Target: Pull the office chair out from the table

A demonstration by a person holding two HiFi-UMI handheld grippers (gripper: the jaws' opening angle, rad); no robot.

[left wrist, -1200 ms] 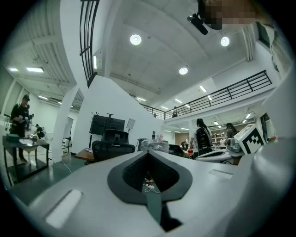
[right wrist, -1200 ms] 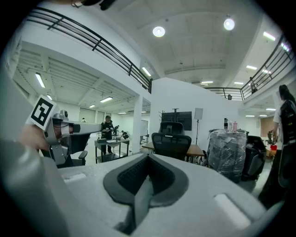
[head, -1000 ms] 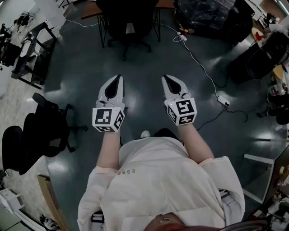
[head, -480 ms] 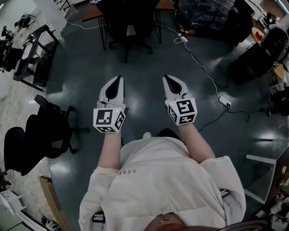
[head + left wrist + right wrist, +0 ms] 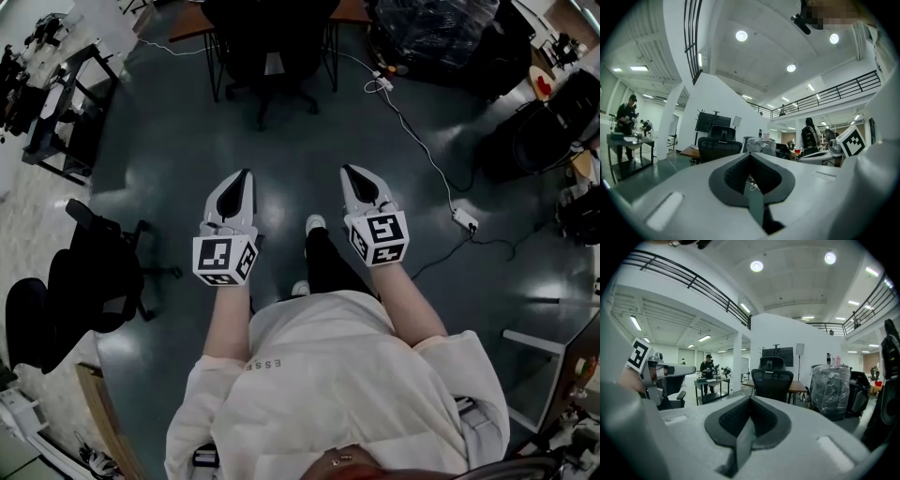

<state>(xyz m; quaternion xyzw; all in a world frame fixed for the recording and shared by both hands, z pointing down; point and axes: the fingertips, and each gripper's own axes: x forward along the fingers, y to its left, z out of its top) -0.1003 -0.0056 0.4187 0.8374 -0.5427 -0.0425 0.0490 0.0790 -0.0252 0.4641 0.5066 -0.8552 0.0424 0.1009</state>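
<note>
A white cable point(image 5: 413, 131) runs over the dark floor point(image 5: 281, 150) to a power strip point(image 5: 464, 219) on my right. Beyond it stands a plastic-wrapped bundle point(image 5: 427, 33). On my left, a spare black chair point(image 5: 94, 277) sits near a workbench point(image 5: 61, 117).

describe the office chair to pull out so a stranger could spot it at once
Look to the brown wooden table at the far end of the glossy dark floor. The black mesh-backed office chair with a headrest is pushed in under it, its back facing the person. Unlike the other black chairs standing loose at the left, it sits at a table.
</note>
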